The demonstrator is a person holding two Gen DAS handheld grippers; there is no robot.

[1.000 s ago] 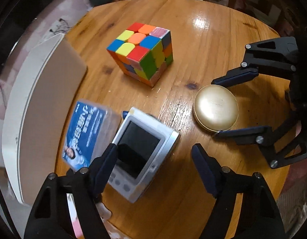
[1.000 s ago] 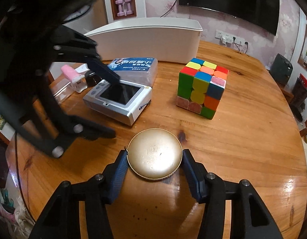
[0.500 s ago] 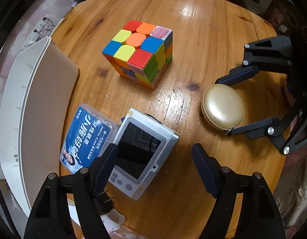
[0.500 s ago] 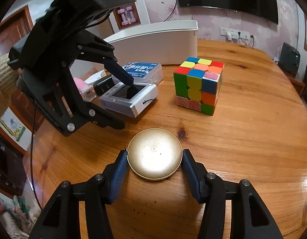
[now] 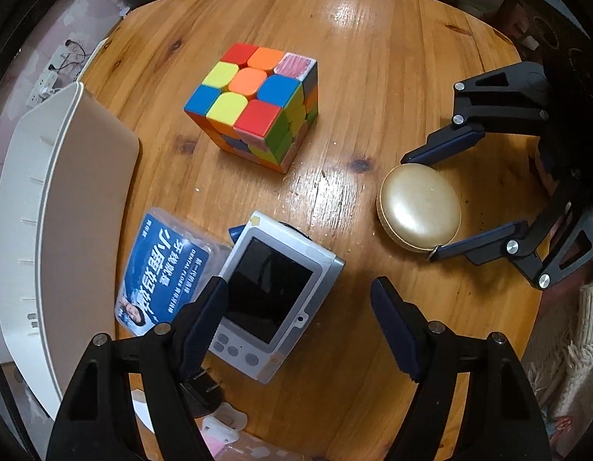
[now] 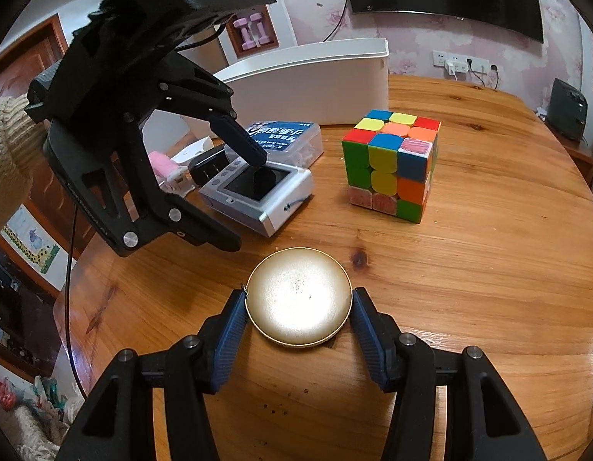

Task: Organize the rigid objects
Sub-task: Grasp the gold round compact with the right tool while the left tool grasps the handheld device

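The round wooden table (image 5: 392, 77) fills most of both views, and the white bin (image 5: 65, 211) lies along its left edge in the left wrist view, probably as the place where the rigid things should go. In the upper middle stands the colour cube (image 5: 258, 103), well apart from both tools. Lower, the grey device with a dark screen (image 5: 273, 296) lies flat just beside the blue-labelled plastic box (image 5: 161, 269). The left gripper (image 5: 300, 326) hangs above this device with its jaws apart and holds nothing; one finger is over the screen, so it seems ready to take it. At the right, the gold round case (image 6: 299, 301) rests on the table between the pads of the right gripper (image 6: 299, 326), which sit against its two sides, apparently for lifting.
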